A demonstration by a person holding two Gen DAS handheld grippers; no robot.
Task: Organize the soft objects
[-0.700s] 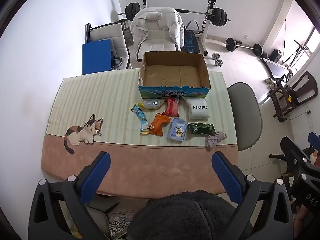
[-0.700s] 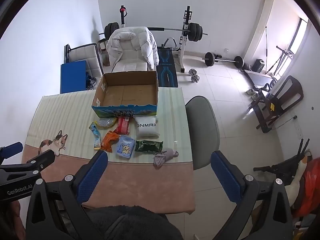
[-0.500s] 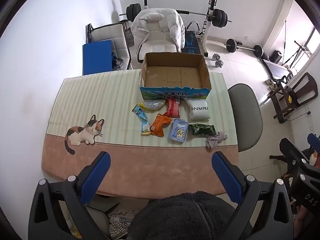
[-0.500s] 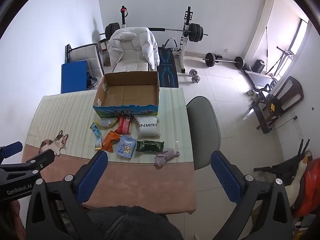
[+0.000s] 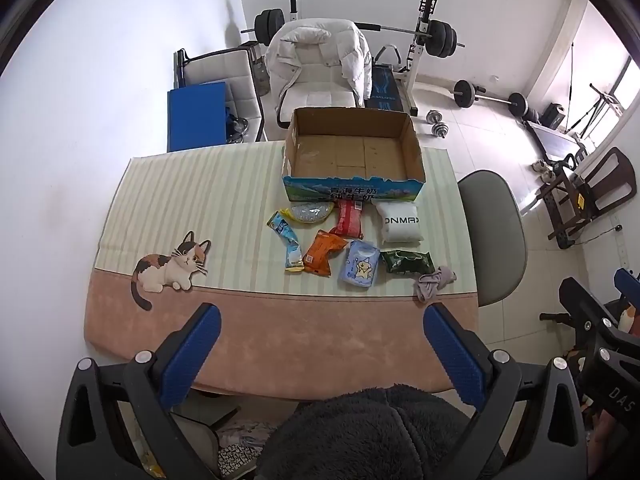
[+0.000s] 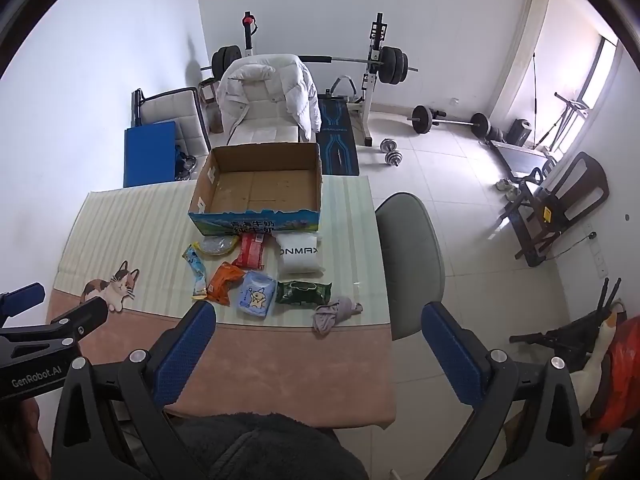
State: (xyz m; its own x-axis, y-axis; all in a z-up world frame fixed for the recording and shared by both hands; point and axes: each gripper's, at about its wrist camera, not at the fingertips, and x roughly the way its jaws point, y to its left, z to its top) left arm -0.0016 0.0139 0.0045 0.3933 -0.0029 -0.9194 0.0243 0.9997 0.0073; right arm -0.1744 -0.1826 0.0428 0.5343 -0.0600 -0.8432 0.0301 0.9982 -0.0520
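Two packets (image 5: 349, 216) partly tucked behind the cardboard box (image 5: 352, 192)

- table (image 5: 168, 208), under a striped cloth with a cat print (image 5: 170, 268)
- cardboard box (image 5: 352, 152) at its far edge, open
- Just in front of the box: white pack (image 5: 400, 224), red packet (image 5: 350, 220)
- Nearer than those: orange packet (image 5: 322, 256), blue pouch (image 5: 360, 268), green pack (image 5: 406, 262), grey cloth (image 5: 434, 282)

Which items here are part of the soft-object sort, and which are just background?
Job: cardboard box, empty; white pack; red pack; orange pack; light blue pack; green pack; grey cloth; both open grippers, left gripper, right gripper.

Background: weight bench, white jacket, grey chair, dumbbells.
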